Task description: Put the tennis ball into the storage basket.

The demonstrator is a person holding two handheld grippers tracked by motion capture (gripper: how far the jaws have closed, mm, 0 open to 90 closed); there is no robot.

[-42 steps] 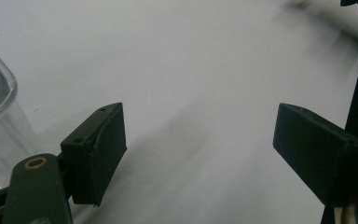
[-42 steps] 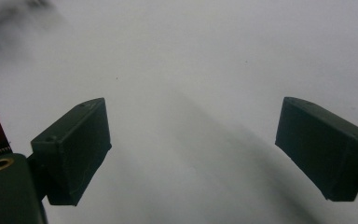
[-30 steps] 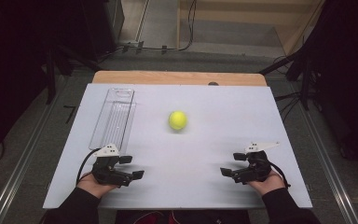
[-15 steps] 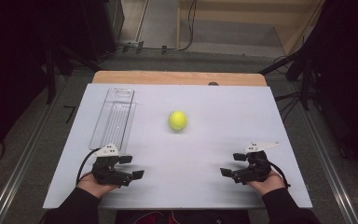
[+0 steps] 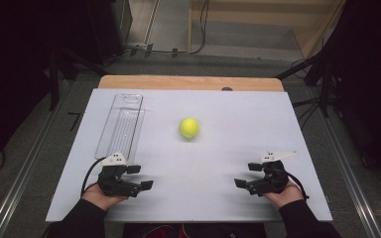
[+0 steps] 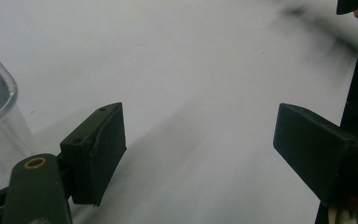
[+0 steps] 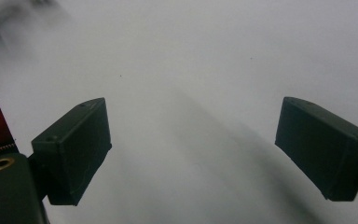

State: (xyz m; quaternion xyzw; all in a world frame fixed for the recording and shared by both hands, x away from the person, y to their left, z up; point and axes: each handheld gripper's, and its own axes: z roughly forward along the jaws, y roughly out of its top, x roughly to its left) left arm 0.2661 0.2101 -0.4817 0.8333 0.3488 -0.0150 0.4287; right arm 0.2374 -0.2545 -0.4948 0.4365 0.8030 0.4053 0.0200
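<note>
Both tools, left tool [image 5: 141, 177] and right tool [image 5: 245, 175], rest wide open on the white surface [image 5: 218, 148], with the yellow-green tennis ball [image 5: 189, 127] between and beyond them.

A lab-style recording rig: white table [image 5: 228, 148] at frame center, dark curtains at both sides, cables [image 5: 178, 49] along the top floor.

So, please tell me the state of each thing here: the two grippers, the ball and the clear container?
Left gripper: open, holding nothing.
Right gripper: open, holding nothing.
Tennis ball: free on the table, untouched.
Clear container: empty, lying flat at the table's left side.
</note>
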